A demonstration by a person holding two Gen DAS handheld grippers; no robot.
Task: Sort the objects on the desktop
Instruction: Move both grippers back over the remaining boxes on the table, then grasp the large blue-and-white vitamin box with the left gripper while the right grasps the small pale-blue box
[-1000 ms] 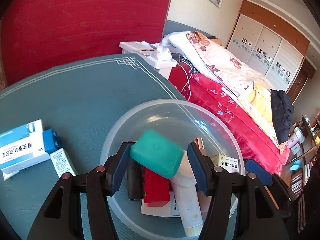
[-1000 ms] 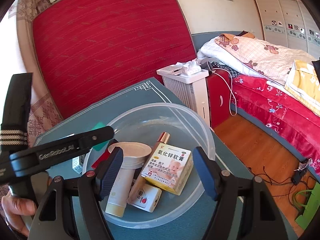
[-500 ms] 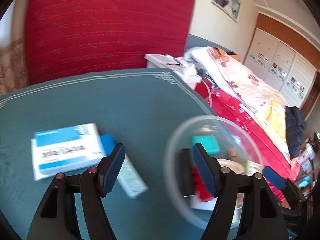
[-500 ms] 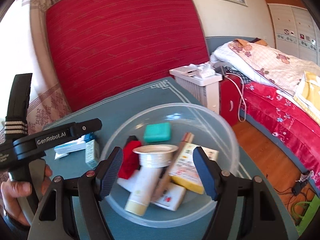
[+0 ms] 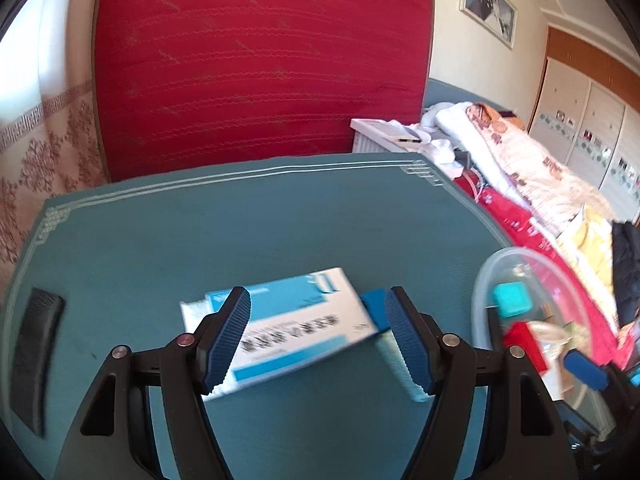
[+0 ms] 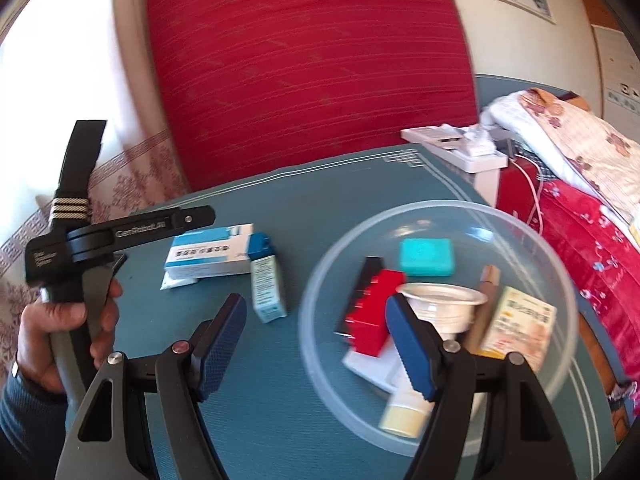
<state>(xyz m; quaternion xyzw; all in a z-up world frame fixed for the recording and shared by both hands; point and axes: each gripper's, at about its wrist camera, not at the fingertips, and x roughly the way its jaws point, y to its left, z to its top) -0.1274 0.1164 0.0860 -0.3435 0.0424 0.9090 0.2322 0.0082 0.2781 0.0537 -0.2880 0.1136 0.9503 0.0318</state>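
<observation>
The left tongs (image 5: 318, 338) hang released above the teal bench (image 5: 240, 220), jaws spread wide with nothing between the pads, and a blue-and-white medicine box (image 5: 292, 332) lies flat on the bench right under that gap, slightly tilted. Just past the right pad of the left tongs sits a small blue carton (image 5: 378, 312), and a pale narrow box (image 5: 400, 364) lies behind that same pad, partly hidden by it. Well off to the left of these tongs a dark flat object (image 5: 34, 356) rests near the bench edge; what it is cannot be told. To the right of the left tongs stands a clear plastic bowl (image 5: 482, 300) with a teal case (image 5: 512, 299) visible inside. The right tongs (image 6: 316, 344) are likewise released and carry nothing; their right pad overlaps the near left part of the bowl (image 6: 520, 220), their left pad hangs over bare bench. In the bowl, beyond and to the right of those tongs, lie a red block (image 6: 376, 312), a white tube (image 6: 436, 312) with its wide cap up, and a yellow ointment box (image 6: 516, 328). Ahead and to the left of the right tongs, the person's left hand (image 6: 68, 336) grips the other tool's handle. A bed (image 6: 580, 152) lies beyond the bench on the right.
</observation>
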